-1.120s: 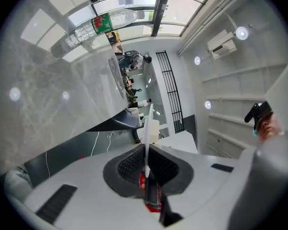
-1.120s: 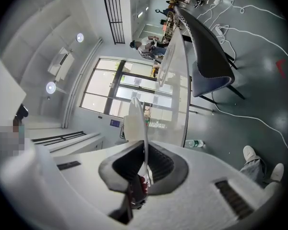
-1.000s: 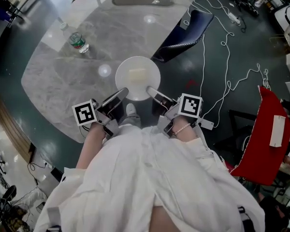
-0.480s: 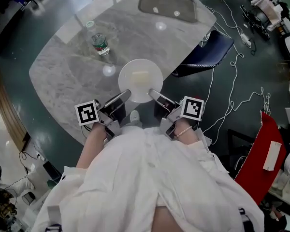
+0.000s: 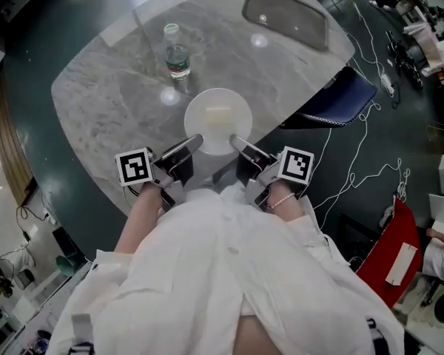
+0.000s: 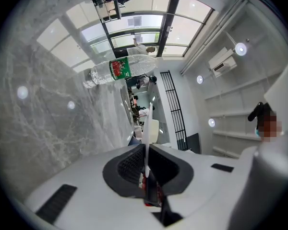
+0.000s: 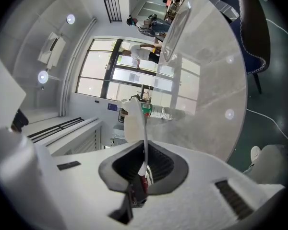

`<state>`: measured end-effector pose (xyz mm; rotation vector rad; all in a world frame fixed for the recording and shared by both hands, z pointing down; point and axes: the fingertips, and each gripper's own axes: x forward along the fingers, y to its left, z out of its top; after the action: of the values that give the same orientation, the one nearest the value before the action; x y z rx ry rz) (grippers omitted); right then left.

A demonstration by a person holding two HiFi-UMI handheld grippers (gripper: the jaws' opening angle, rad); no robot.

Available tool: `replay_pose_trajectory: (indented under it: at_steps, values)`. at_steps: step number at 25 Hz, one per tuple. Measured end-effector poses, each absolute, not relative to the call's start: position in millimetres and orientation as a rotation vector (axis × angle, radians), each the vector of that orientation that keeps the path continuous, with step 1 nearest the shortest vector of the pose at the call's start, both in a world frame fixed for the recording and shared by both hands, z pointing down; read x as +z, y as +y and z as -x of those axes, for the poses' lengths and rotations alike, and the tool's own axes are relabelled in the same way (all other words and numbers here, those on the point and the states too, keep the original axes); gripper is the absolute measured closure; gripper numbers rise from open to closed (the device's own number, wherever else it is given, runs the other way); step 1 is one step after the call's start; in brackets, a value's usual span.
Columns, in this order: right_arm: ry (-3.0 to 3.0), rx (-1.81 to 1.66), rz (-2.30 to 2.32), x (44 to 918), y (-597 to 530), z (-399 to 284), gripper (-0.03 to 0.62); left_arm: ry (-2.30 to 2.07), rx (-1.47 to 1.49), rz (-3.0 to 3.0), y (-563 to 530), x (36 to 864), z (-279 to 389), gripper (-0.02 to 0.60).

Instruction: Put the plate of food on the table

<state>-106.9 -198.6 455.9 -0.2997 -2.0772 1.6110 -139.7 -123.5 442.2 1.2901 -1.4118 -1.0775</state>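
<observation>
plate [image 5: 217,120] further over table [image 5: 111,102], bottle [image 5: 176,54] nearer

Bare tabletop [image 5: 111,102] opens wide to the left of the plate [image 5: 217,120]. A water bottle [image 5: 176,54] stands just beyond it, a dark flat rectangle [image 5: 285,17] lies at the far edge, and a blue chair [image 5: 333,102] crowds the right side.

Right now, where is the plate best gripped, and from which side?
By its thin rim, from the person's side. The plate is shallow and level, food in the middle, so only the edge fits narrow jaws. The left hand-held gripper and right hand-held gripper pinch the near rim.
</observation>
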Motion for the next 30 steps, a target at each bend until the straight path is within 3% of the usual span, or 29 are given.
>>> replay_pose_trajectory:
  at_steps: [30]
  values:
    - [-1.849,1.326,0.569,465,-204,190,0.583,-1.673,-1.279,-1.014,-122,453,197,0.555]
